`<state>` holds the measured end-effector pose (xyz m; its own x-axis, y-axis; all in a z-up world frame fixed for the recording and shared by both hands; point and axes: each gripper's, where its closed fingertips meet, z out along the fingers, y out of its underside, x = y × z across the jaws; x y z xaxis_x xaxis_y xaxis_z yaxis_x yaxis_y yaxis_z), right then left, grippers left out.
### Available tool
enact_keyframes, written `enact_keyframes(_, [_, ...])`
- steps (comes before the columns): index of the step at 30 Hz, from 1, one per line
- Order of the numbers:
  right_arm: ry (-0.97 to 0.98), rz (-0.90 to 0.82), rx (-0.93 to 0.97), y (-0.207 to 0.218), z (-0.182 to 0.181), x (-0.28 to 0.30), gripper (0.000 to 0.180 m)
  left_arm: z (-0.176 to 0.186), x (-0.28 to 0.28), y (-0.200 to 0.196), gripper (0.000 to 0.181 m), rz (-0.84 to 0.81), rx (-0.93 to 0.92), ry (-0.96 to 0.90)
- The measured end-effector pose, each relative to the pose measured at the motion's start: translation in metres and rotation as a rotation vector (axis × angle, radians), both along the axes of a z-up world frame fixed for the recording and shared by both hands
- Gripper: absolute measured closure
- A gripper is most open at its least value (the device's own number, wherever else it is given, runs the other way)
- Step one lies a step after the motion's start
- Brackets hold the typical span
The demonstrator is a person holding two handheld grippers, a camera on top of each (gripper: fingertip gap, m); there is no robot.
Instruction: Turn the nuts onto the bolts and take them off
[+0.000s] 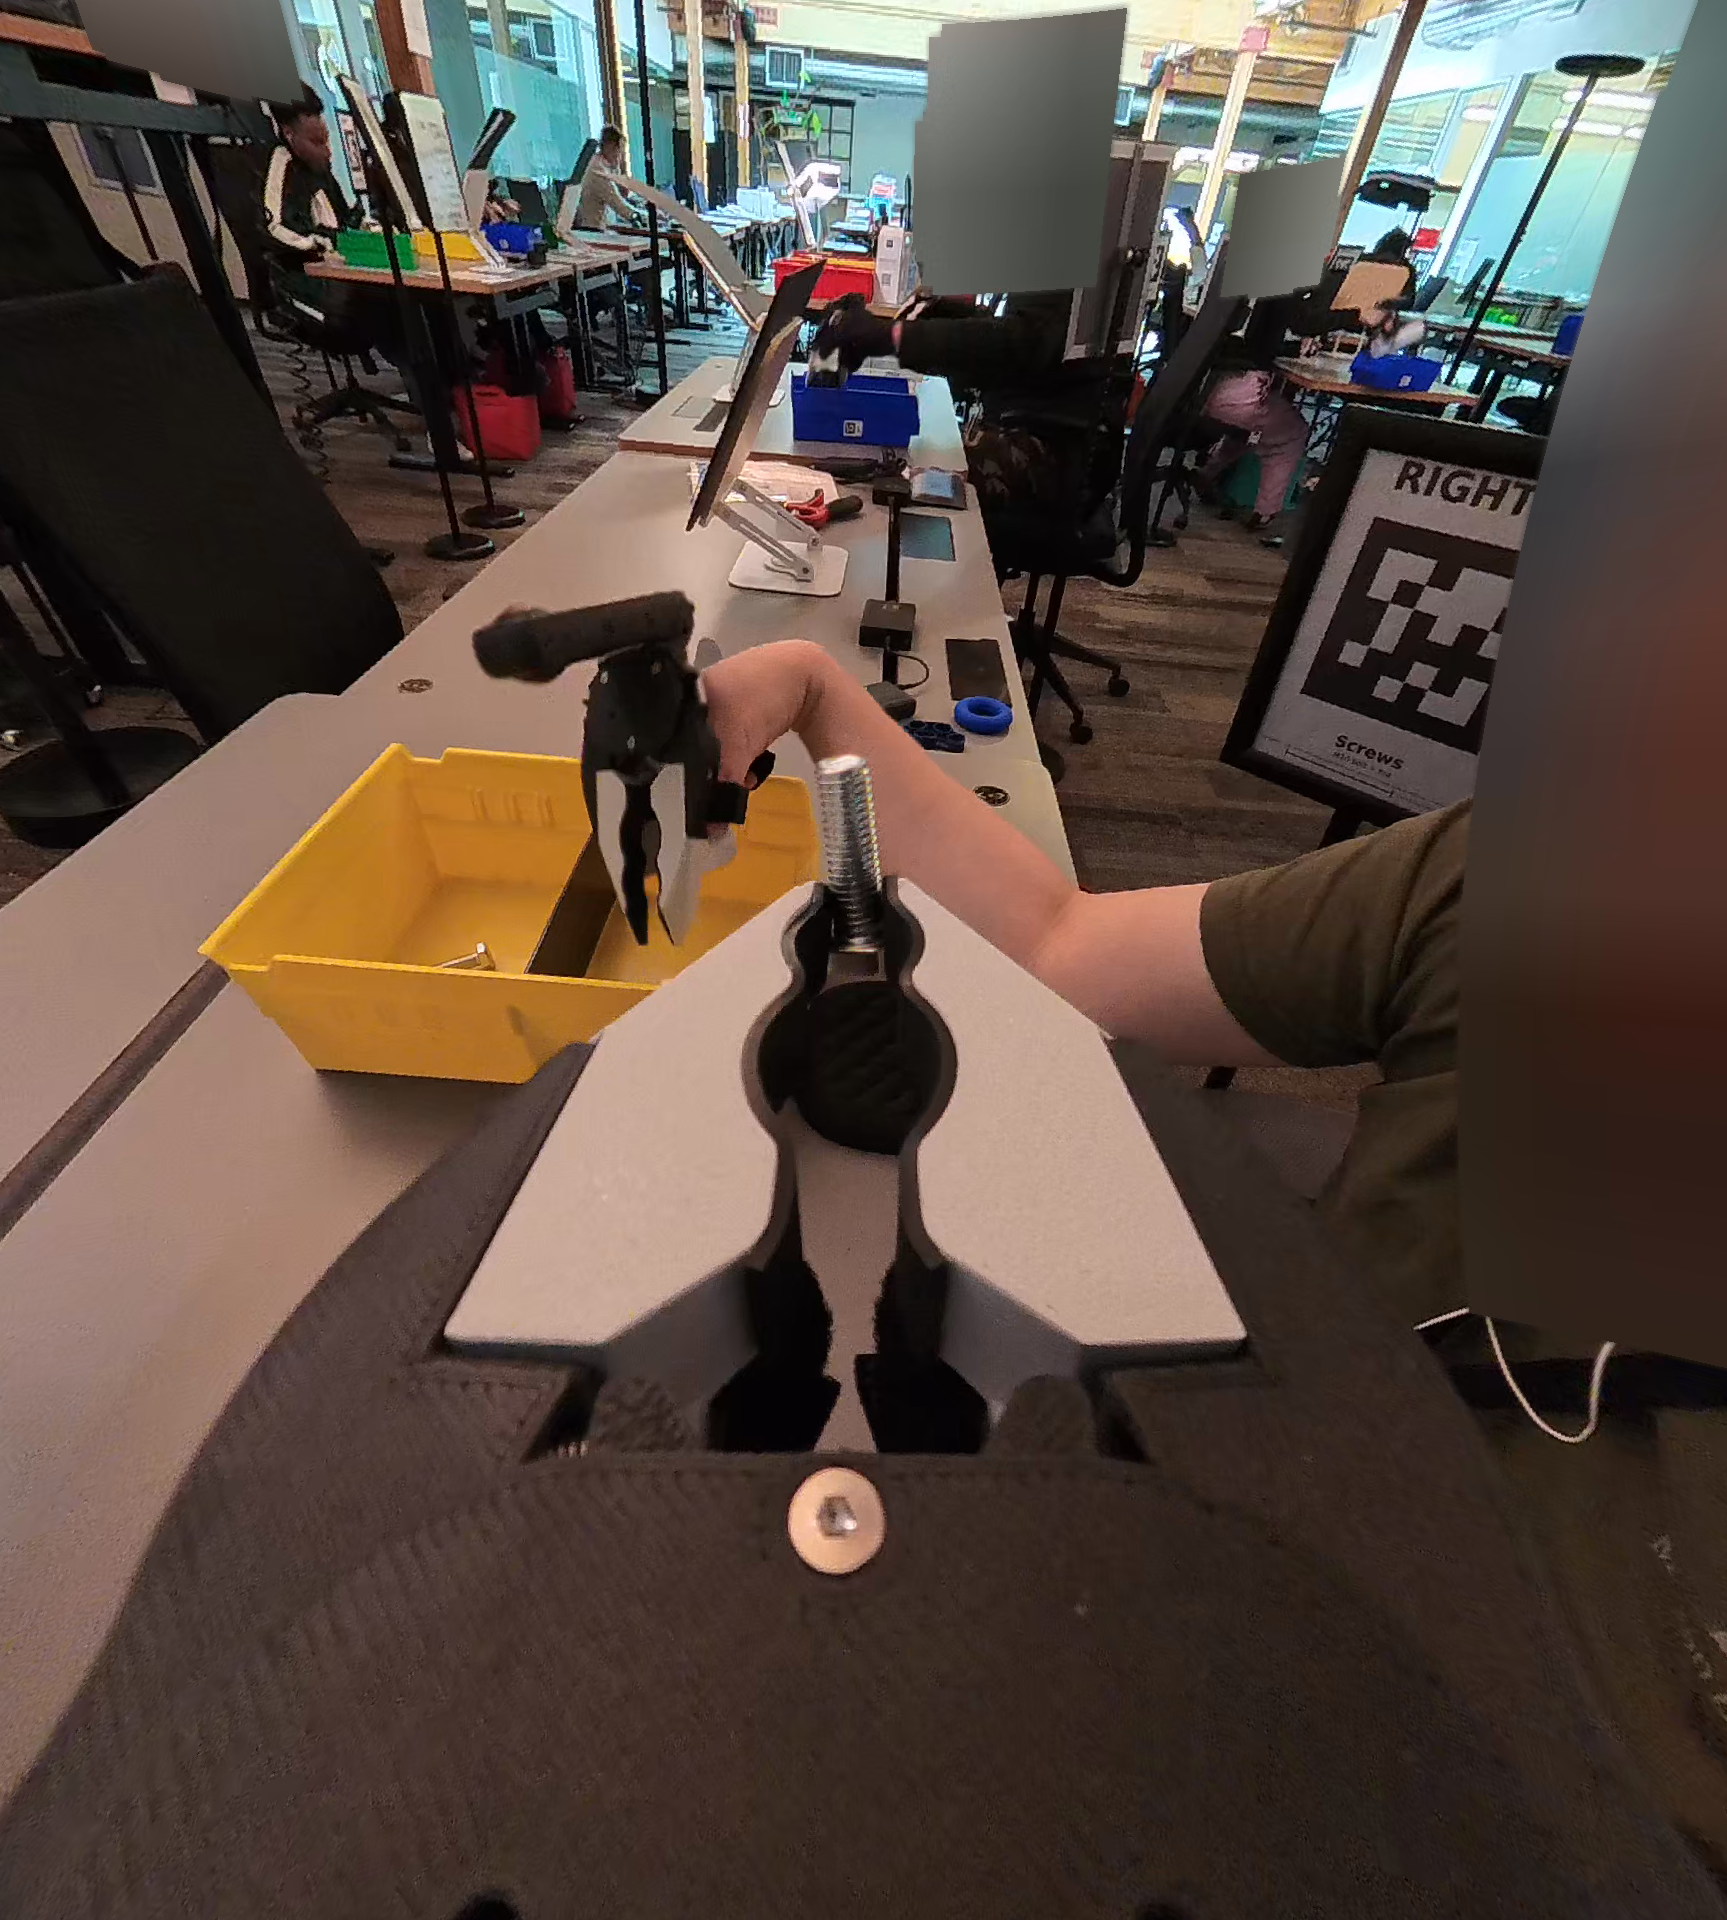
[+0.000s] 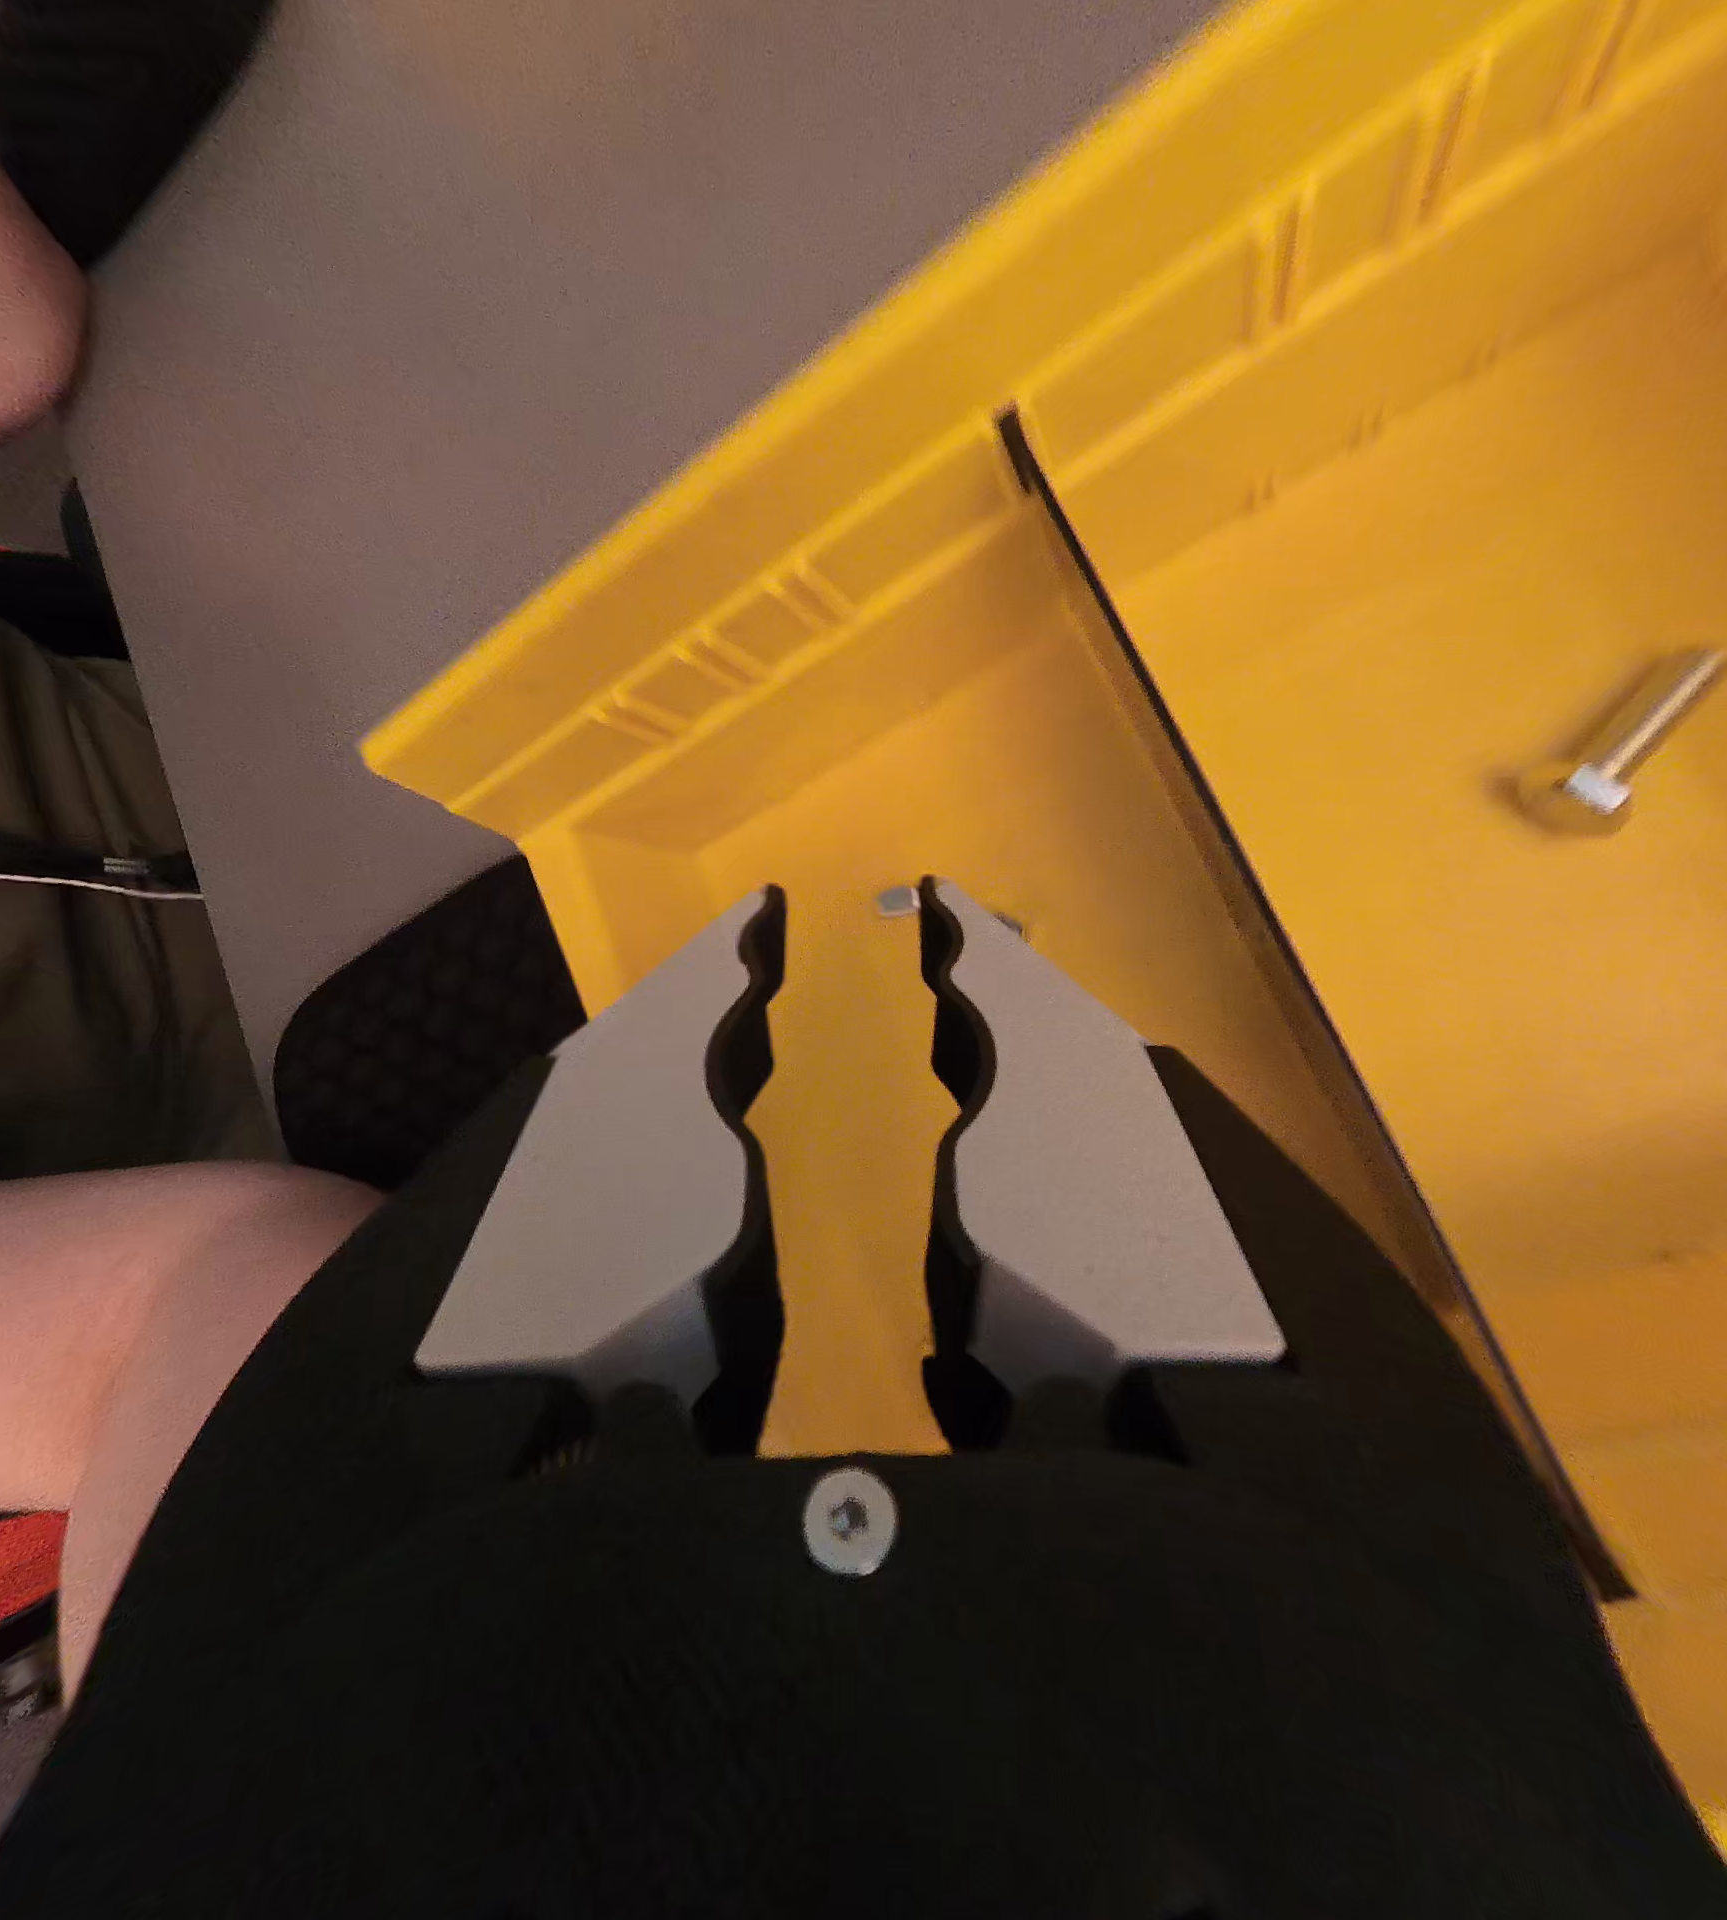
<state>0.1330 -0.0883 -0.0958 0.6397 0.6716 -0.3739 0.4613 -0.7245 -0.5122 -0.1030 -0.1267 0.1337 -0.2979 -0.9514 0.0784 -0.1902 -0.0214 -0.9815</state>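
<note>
Left wrist view: the left gripper (image 1: 846, 914) is clamped on a shiny, threaded steel bolt (image 1: 846, 847), which stands upright out of its tips. Beyond, to the left, the right gripper (image 1: 653, 930) dips into a glossy yellow plastic bin (image 1: 402, 997) on the grey table (image 1: 59, 997).

Right wrist view: its wavy-edged fingers (image 2: 1046, 1122) stand apart. A small metal nut (image 2: 898, 900) lies just past the tips; a second bolt (image 2: 1617, 743) lies beyond the dark divider (image 2: 1202, 831), to their right.

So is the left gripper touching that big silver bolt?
Touching. The left wrist view shows the left gripper shut on the bolt: its fingertips pinch the bolt's lower end, and the threaded part sticks up above them.
</note>
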Motion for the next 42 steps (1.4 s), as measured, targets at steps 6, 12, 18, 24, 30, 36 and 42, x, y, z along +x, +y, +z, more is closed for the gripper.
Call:
enact_keyframes(6, [0.185, 0.153, 0.582, 0.012, 0.116, -0.051, 0.131, -0.007, 0.01, 0.003, 0.173, 0.022, 0.016, 0.019])
enact_keyframes(12, [0.777, 0.423, 1.029, -0.042, 0.263, -0.148, 0.148, -0.011, 0.026, 0.007, 0.173, 0.057, 0.042, 0.008])
enact_keyframes(18, [0.879, 0.419, 0.798, -0.024, 0.256, -0.202, 0.148, -0.006, 0.032, 0.006, 0.173, 0.072, 0.053, -0.04])
enact_keyframes(24, [0.88, 0.493, 0.741, -0.025, 0.24, -0.223, 0.172, -0.004, 0.03, 0.007, 0.173, 0.076, 0.062, -0.048])
enact_keyframes(30, [0.864, 0.446, 0.77, -0.018, 0.245, -0.211, 0.172, 0.001, 0.03, 0.007, 0.145, 0.07, 0.032, -0.078])
enact_keyframes(36, [0.155, -0.335, 0.879, 0.107, 0.186, -0.056, 0.172, 0.023, -0.002, 0.067, 0.127, 0.374, 0.038, -0.161])
enact_keyframes(42, [-0.576, -0.631, 0.262, 0.118, 0.013, 0.098, 0.171, 0.019, -0.043, 0.116, 0.127, 0.639, 0.069, -0.11])
